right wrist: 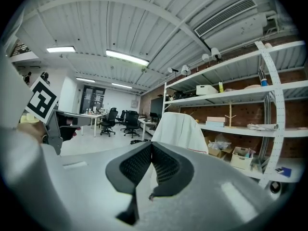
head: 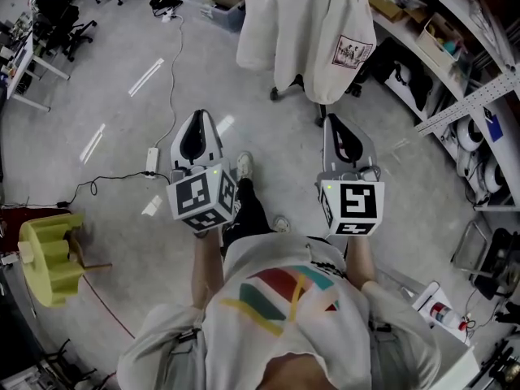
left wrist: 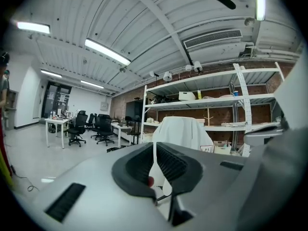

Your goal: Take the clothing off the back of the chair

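A white garment with a small printed patch hangs over the back of a wheeled chair some way ahead of me. It shows straight ahead as the white garment in the left gripper view and the white garment in the right gripper view. My left gripper and right gripper are held side by side, pointing level toward the chair and well short of it. The left gripper has its jaws shut with nothing between them. The right gripper is shut and empty too.
Metal shelving with boxes and bins runs along the right. A power strip and its cable lie on the floor to the left. A yellow object stands at the far left. Office chairs and desks fill the far room.
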Demonstrator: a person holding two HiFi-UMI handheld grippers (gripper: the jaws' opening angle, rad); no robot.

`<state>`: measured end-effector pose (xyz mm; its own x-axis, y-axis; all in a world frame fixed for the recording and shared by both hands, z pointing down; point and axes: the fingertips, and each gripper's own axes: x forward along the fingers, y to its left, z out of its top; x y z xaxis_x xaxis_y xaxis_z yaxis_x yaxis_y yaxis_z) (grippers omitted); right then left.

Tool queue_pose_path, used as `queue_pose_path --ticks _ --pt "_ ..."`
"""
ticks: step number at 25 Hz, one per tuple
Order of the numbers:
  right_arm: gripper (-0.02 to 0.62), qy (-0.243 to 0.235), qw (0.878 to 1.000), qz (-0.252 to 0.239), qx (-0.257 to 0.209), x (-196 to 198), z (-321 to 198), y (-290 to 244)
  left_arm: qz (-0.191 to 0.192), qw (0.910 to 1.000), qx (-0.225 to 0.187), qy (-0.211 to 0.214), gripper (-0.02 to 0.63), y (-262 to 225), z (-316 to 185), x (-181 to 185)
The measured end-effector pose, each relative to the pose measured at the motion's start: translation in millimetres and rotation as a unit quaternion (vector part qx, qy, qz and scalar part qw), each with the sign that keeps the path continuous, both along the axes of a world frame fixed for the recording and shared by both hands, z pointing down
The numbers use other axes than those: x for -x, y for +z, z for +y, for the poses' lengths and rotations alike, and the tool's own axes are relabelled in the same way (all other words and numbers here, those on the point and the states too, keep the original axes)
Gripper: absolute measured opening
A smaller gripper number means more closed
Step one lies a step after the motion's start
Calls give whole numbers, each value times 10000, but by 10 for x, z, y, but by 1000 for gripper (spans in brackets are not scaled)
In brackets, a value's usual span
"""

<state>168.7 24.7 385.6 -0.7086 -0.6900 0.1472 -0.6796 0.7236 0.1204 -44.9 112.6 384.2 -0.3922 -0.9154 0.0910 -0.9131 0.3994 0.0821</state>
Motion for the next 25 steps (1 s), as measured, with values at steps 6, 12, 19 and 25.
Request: queue_pose_path --ticks 6,12,19,25 --pt "2 239 9996 -7 -168 256 -407 -62 106 9997 -72 229 29 55 -496 353" --pt "2 550 9981 -25 -292 673 -944 -206 -13 9987 -172 487 29 -68 -1076 839" --pt "2 952 9948 -114 -331 1315 -1583 -450 -122 9955 -371 861 28 -409 -1854 1511" --pt "2 1349 9899 -122 -410 1742 -2083 -561 -221 9905 -369 1306 28 -480 -2457 1888"
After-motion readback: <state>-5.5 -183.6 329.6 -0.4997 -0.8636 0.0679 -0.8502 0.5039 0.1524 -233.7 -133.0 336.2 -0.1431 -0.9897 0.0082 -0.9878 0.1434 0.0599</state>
